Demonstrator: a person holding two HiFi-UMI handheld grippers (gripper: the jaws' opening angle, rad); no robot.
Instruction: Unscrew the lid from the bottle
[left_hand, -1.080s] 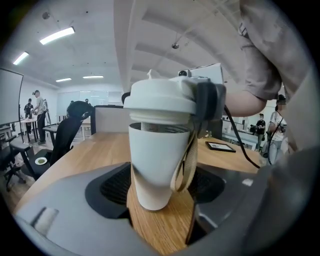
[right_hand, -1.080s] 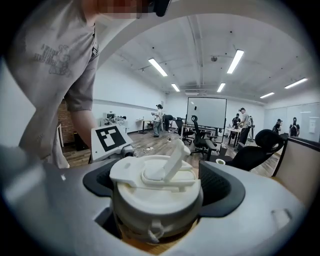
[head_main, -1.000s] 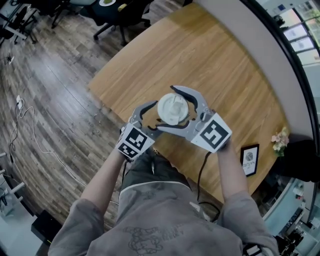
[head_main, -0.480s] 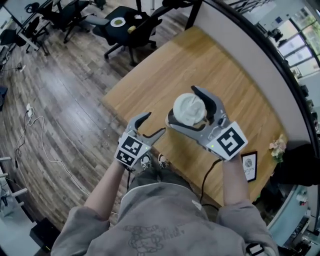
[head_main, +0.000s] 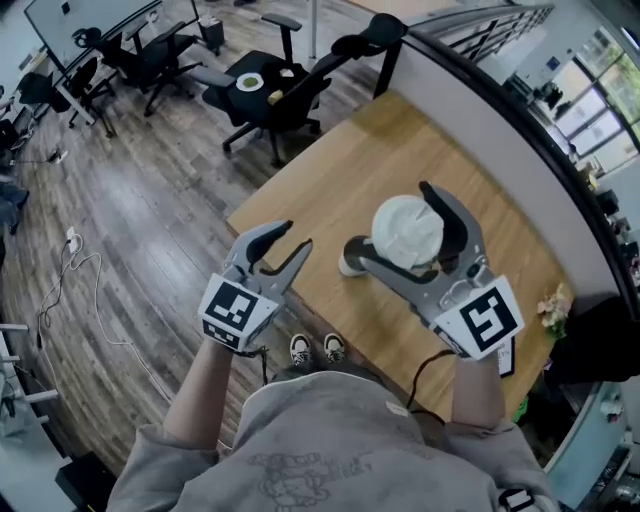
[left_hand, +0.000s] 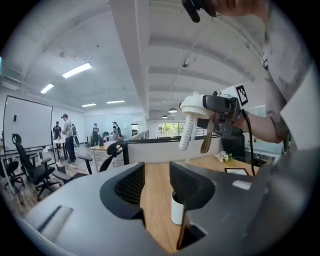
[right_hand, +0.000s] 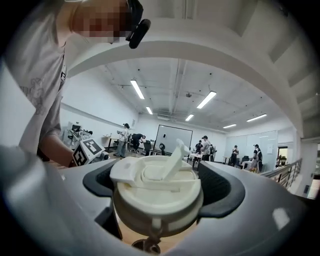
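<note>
- Gripping the white lid (right_hand: 156, 192) by its rim, the right hand-held gripper (head_main: 392, 220) has its 2 jaws shut against opposite sides of the lid and holds it in the air above the tabletop (head_main: 330, 170).
- The lid is off the bottle (left_hand: 177, 212). Its flip spout stands raised, and a white straw (left_hand: 186, 132) hangs down from its underside.
- The bottle is a white cylinder standing upright on the wooden tabletop. It sits below the lid and apart from it, and neither hand-held gripper touches it.
- The left hand-held gripper (head_main: 293, 238) is empty. Its 2 jaws have just been closing and now stand a narrow gap apart, with only the tabletop and the distant bottle showing between them.
- In the head view it hangs to the left of the right one, near the tabletop's corner, and is well apart from both lid and bottle.
- Each hand-held gripper is held by 1 hand, and the person's sleeves are grey.
- Near the right end of the tabletop are a small picture frame (left_hand: 235, 171) and a posy of flowers (head_main: 552, 303).
- Black office chairs (head_main: 270, 95) stand on the wood floor (head_main: 150, 200) beyond the tabletop.
</note>
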